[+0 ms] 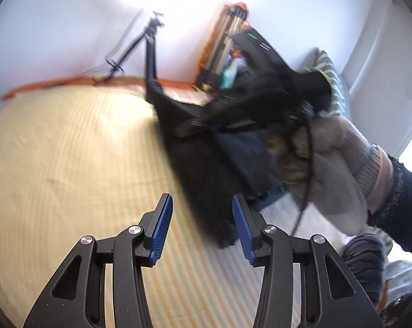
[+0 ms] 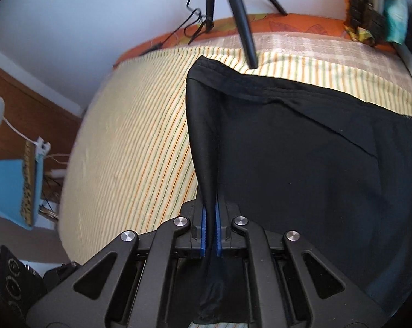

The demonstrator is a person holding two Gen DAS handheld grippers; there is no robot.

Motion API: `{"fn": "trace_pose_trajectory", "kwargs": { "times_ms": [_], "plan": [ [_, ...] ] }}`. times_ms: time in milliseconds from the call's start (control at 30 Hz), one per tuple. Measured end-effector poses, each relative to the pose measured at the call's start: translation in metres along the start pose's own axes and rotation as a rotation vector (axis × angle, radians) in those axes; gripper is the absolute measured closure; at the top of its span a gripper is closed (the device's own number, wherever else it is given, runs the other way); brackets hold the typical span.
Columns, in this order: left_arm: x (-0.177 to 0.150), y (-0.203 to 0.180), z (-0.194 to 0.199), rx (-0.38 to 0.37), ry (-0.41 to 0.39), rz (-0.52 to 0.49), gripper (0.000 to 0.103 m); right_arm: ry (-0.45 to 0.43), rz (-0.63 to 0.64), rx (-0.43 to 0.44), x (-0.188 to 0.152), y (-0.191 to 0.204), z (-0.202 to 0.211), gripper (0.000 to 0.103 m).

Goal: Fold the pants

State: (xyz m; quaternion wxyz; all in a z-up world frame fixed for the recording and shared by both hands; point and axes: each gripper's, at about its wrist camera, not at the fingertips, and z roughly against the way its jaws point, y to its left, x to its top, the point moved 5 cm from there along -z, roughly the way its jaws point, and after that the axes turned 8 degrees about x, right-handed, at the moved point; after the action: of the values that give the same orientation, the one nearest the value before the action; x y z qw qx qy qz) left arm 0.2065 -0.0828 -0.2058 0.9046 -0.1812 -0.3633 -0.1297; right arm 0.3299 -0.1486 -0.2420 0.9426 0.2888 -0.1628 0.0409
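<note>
Black pants [image 2: 301,164] lie ahead of the right gripper [image 2: 211,227] on the striped bedsheet [image 2: 129,150], one edge fold pinched between its closed blue pads [image 2: 203,229]. Left gripper [image 1: 203,224] is spread, grasping nothing, with the pants just beyond its tips. A tripod [image 2: 241,19] stands past the pants.

Right gripper [image 2: 211,228]: blue pads pressed together on a bunched fold of the black pants [image 2: 301,150]. Fabric rises from the pads, spreads right over the striped bed sheet [image 2: 129,136]. Tripod leg [image 2: 242,24] stands just beyond the pants' far hem.
</note>
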Motion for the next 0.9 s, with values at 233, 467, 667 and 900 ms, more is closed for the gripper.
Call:
{"fn": "trace_pose_trajectory", "kwargs": {
  "times_ms": [233, 467, 667, 900],
  "plan": [
    [0.009, 0.027, -0.009, 0.083, 0.008, 0.032, 0.059, -0.103, -0.066, 0.061, 0.0, -0.024, 0.049, 0.098],
    [0.02, -0.004, -0.049, 0.064, 0.043, -0.059, 0.059, -0.176, -0.083, 0.08, -0.006, -0.048, 0.096, 0.098],
    [0.023, -0.045, -0.077, 0.027, 0.063, -0.147, 0.059, -0.23, -0.115, 0.064, -0.013, -0.069, 0.129, 0.098],
    [0.037, -0.083, -0.093, -0.02, 0.049, -0.213, 0.059, -0.287, -0.181, 0.045, -0.028, -0.111, 0.165, 0.098]
  ]
}}
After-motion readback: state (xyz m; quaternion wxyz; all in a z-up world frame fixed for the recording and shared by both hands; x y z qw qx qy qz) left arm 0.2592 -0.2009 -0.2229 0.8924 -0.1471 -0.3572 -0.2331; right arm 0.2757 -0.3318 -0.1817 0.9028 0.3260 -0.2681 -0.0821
